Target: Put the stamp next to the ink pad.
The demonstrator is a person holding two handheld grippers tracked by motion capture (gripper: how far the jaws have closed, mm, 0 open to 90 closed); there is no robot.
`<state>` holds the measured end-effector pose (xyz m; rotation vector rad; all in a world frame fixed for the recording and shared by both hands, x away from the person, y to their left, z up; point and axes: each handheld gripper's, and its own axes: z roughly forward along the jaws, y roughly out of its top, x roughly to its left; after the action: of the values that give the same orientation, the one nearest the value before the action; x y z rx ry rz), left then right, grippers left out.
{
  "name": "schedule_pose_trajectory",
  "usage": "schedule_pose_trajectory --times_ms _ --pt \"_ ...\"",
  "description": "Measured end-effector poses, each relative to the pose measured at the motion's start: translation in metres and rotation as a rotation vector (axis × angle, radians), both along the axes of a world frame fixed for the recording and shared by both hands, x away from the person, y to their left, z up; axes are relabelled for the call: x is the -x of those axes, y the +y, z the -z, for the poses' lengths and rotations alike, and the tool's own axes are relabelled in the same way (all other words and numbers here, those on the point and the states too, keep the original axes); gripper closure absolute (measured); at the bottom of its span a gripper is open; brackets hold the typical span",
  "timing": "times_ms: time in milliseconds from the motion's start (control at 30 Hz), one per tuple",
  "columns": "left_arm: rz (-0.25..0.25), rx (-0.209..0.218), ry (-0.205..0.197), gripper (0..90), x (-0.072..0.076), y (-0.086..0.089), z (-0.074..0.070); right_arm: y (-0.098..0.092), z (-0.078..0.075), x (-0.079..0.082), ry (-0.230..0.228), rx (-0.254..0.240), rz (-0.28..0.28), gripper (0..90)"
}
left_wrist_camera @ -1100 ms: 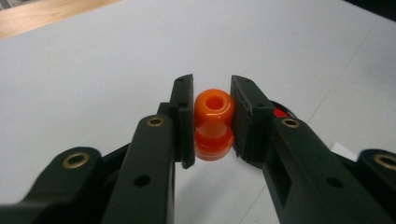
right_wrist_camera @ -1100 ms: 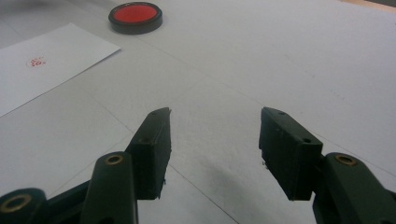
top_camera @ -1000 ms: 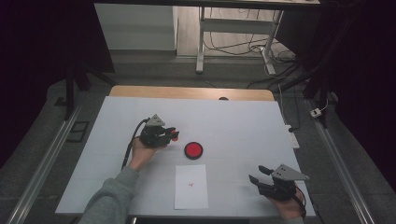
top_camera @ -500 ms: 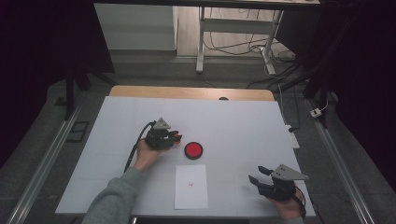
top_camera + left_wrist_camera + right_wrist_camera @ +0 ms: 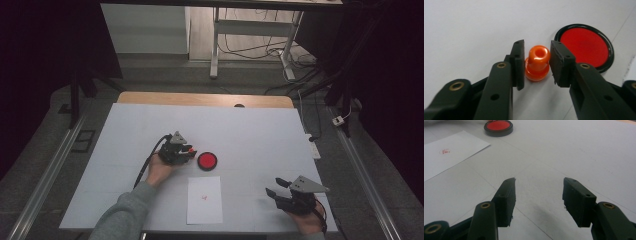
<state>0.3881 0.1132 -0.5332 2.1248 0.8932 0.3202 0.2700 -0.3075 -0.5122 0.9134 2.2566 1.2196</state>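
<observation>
Since a second ago, the left gripper has slid across the white table toward the round red ink pad in its black rim and come lower, so that it now sits just beside that pad, on the pad's left in the high view. Its jaws have just been opening, and the small glossy orange plastic stamp with a knobbed top and flared base stands upright on the table between them. In the left gripper view the stamp's base touches, or all but touches, the left-hand pad, while a clear sliver of table shows between the stamp and the right-hand pad (so the pads are no longer pinching it, though they are parted only a little wider than the stamp). From that view the red ink pad lies just beyond the right-hand jaw, near the stamp but not touching it.

A white rectangular sheet of paper with a small red mark lies on the near side of the ink pad, close to it. Well to the right of the pad and nearer the table's front edge, the right gripper rests in the person's hand with its jaws spread wide and bare table between them; in its own view the ink pad sits far ahead at upper left.
</observation>
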Motion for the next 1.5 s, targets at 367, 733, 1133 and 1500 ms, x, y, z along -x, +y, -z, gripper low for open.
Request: schedule_pose_trajectory --times_ms 367,733,1133,1500 --pt "-0.029 0.1 -0.045 36.9 0.008 0.006 -0.016 0.001 -0.001 0.0 -0.004 -0.002 -0.001 43.6" --pt "-0.025 0.121 -0.041 32.6 0.044 0.027 -0.033 0.0 -0.003 -0.001 -0.012 -0.005 0.0 43.4" --pt "-0.039 0.097 -0.032 32.4 0.102 0.056 -0.032 0.003 -0.002 -0.006 -0.016 -0.001 -0.009 43.1" --pt "-0.025 0.106 -0.016 32.1 0.14 0.076 -0.024 -0.001 -0.003 -0.007 -0.026 -0.005 -0.007 43.1"
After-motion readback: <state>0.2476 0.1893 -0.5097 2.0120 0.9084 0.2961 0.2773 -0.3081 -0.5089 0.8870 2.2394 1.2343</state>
